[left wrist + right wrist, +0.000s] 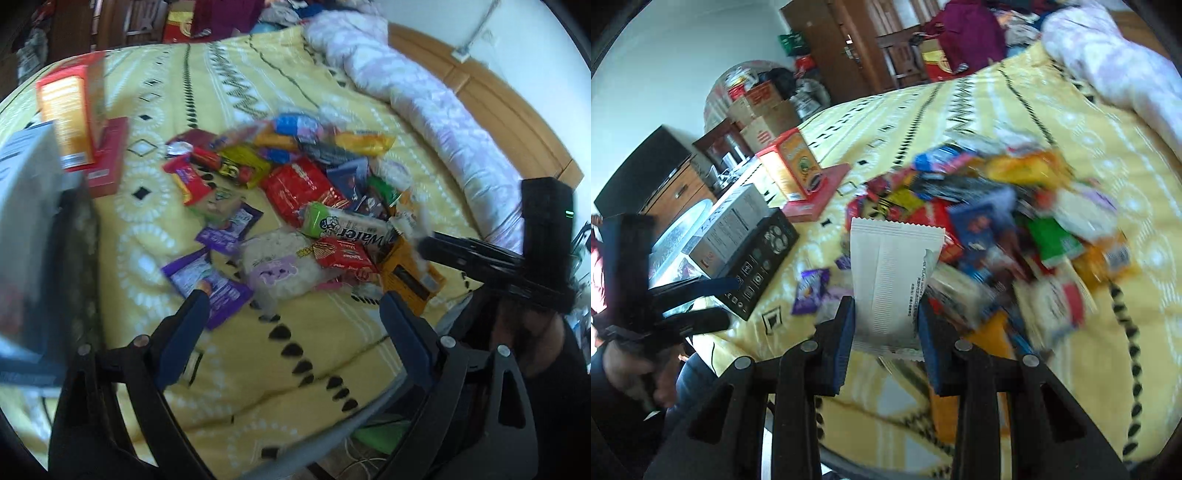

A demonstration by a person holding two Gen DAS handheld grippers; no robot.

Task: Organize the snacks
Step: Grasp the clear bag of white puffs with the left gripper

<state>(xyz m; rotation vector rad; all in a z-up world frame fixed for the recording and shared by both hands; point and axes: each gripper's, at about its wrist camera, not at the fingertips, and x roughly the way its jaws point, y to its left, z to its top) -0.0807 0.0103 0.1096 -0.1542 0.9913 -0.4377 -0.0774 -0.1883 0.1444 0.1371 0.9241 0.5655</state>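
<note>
Right gripper (886,328) holding a white packet (892,277), blue fingers (844,343) pinching its lower part from both sides, packet upright above a yellow patterned bed (1108,155). Just behind and toward two o'clock of the packet, a heap of snacks (997,206) spread across the bedcover, blurred in the right wrist view, so single wrappers hard to name there. At ten o'clock of the heap, an orange carton (792,162) standing on a flat red box (820,195); nearer, at nine o'clock of the packet, a grey box (727,229) lying on a black box (761,258).

Left gripper (291,325) hanging over bare bedcover at six o'clock of the heap, fingers (406,332) spread wide with nothing between them. Directly ahead of it, a purple wrapper (207,284), a pale bag with a purple cartoon face (277,269), a green and white wafer pack (347,229) and a red biscuit pack (343,254). An orange pouch (406,277) at three o'clock of the biscuit pack. A rolled pale blanket (424,99) along the far side of the bed, by a wooden headboard (498,96). A hand (631,373) visible at eight o'clock in the right wrist view, probably gripping the other tool's handle.
</note>
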